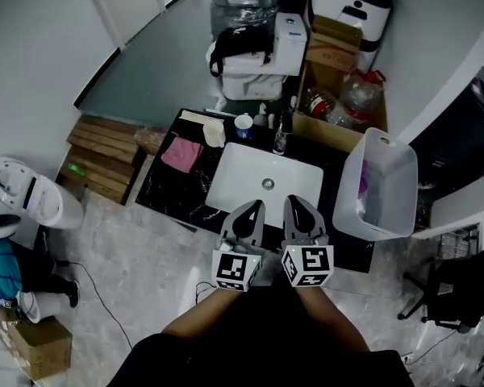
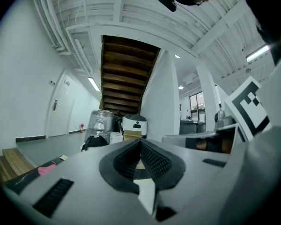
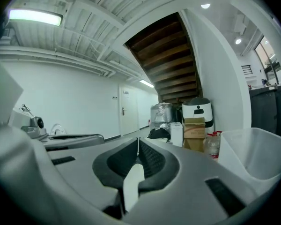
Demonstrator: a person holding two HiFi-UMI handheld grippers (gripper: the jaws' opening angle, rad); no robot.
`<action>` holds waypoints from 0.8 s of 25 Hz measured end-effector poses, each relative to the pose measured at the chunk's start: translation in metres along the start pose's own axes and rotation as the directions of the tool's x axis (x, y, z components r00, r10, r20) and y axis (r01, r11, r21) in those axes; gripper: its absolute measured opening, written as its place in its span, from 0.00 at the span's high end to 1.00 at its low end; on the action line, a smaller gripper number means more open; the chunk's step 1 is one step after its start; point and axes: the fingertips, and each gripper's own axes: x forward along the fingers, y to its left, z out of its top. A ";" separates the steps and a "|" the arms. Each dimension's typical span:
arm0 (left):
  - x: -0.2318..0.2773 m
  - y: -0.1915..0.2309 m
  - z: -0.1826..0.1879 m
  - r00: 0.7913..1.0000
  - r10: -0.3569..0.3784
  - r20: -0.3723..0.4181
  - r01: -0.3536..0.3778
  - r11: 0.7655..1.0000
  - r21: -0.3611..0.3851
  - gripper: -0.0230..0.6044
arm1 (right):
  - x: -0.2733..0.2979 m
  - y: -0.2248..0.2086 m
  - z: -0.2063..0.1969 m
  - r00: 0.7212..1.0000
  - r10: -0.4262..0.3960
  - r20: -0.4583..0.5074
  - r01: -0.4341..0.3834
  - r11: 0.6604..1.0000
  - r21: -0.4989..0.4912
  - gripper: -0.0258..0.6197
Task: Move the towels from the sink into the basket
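My left tool (image 1: 253,207) and my right tool (image 1: 295,201) sit side by side over the near edge of the sink (image 1: 234,185). Both are closed, the jaws meeting at the tips with nothing between them. The white bowl of the sink looks bare; I can see its drain and no cloth in it. The basket (image 1: 391,176) stands just right of the sink, and against its inner wall there is a bit of purple cloth (image 1: 361,185), which I take to be a towel already dropped in, though it is too small to be sure. One pink towel (image 1: 181,153) lies flat on the black desk (image 1: 173,192), left of the sink and well apart from the basket. So I judge the sink done. If that pink towel counts, it is the only piece left to carry over.
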 end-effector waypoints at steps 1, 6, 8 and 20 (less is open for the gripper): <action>-0.009 0.011 -0.001 1.000 0.015 -0.003 -0.015 1.000 0.000 0.94 | 0.003 0.013 -0.003 1.000 0.013 -0.002 -0.013 1.000 -0.002 0.92; -0.046 0.058 -0.003 0.995 0.096 0.009 -0.096 0.995 0.004 0.94 | 0.019 0.071 -0.013 0.995 0.101 -0.021 -0.102 0.994 -0.031 0.92; -0.058 0.076 -0.005 0.990 0.139 0.011 -0.139 0.990 -0.008 0.94 | 0.026 0.090 -0.016 0.989 0.142 -0.033 -0.143 0.989 -0.040 0.92; -0.102 0.171 -0.018 0.942 0.336 -0.018 -0.336 0.941 -0.033 0.94 | 0.082 0.162 -0.039 0.950 0.293 -0.104 -0.298 0.954 -0.034 0.92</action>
